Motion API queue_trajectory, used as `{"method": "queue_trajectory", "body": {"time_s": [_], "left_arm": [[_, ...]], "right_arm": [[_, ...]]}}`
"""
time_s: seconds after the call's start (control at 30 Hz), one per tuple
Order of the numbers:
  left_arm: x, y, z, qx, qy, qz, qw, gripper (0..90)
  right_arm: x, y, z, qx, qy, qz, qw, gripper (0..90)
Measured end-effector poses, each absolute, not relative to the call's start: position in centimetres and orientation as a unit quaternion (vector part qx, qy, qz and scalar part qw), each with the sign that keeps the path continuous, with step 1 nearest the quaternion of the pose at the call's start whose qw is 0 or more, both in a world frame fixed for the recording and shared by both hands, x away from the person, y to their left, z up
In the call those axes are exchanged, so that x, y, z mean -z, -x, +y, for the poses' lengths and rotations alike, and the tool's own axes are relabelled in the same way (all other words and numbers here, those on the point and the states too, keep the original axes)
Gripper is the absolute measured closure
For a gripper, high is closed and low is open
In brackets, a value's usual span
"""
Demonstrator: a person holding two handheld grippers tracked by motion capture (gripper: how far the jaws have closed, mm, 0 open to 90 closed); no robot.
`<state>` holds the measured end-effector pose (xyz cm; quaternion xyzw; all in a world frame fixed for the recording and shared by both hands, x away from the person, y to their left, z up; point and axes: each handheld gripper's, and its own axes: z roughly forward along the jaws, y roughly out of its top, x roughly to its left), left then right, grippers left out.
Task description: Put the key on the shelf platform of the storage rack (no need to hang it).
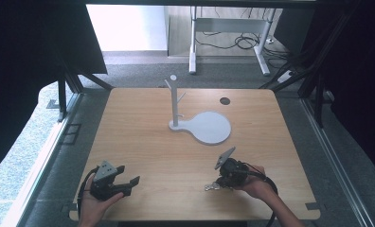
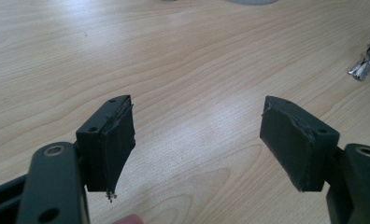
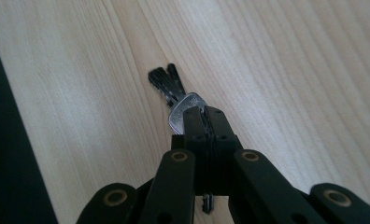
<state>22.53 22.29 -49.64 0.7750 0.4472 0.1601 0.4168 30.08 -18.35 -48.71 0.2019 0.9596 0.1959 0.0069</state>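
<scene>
— Keys, a small bunch of silver metal ones with black heads [image 3: 176, 95]: where are they?

— On the pale wooden desk [image 1: 147, 142], near its front edge. The right tongs [image 3: 202, 116] are pinched tight on the silver part.

— And the left tongs [image 2: 197, 140]?

— Let go, wide apart, nothing between them, over bare wood. A white peg stand with a round base [image 1: 202, 125] sits farther back.
</scene>
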Motion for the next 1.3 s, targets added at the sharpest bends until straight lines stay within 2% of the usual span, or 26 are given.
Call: {"method": "queue_trajectory", "body": {"time_s": [0.33,1.3], "left_arm": [[49.5,-22.5,22.3,-0.161,-0.774,0.446,0.419,26.4],[49.1,-22.3,22.7,-0.163,-0.767,0.451,0.426,26.5]], "right_arm": [[45.1,-30.1,-18.6,-0.196,-0.2,0.96,0.026,89.8],[40.9,-32.2,-18.1,-0.202,-0.205,0.957,0.044,89.8]]}}
